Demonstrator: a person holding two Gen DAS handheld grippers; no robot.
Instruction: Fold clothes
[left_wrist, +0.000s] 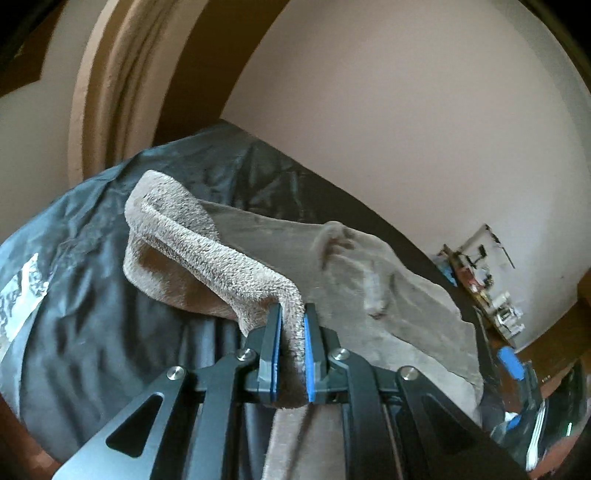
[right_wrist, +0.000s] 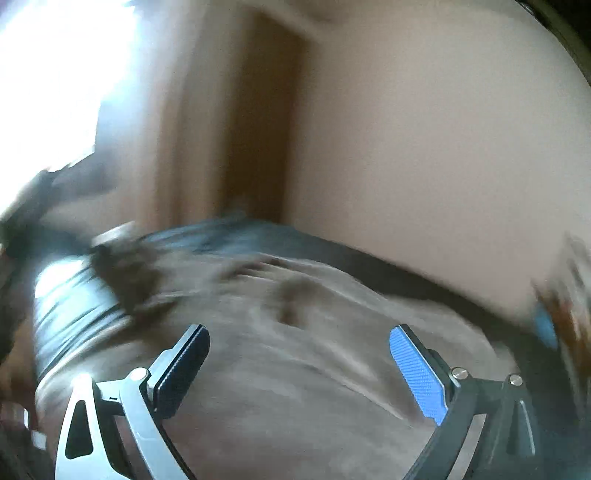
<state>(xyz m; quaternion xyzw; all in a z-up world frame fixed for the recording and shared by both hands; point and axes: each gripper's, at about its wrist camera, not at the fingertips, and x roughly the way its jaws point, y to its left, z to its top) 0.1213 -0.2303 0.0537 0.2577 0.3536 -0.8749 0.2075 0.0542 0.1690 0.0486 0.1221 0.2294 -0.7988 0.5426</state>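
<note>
Left tongs clamped on bunched edge of grey fleece garment, lifted ridge running up and away from pads. Right tongs spread wide, holding nothing, hovering over same cloth; that view badly blurred. Garment sprawled on dark sheet covering worktop, wall behind. For clean fold, probably: keep pinch firm, carry edge low and level, lay onto flat part, match edges, smooth with free tongs. Fabric plush, thick, mottled grey-beige, rumpled, one corner doubled over; fold stage unclear
</note>
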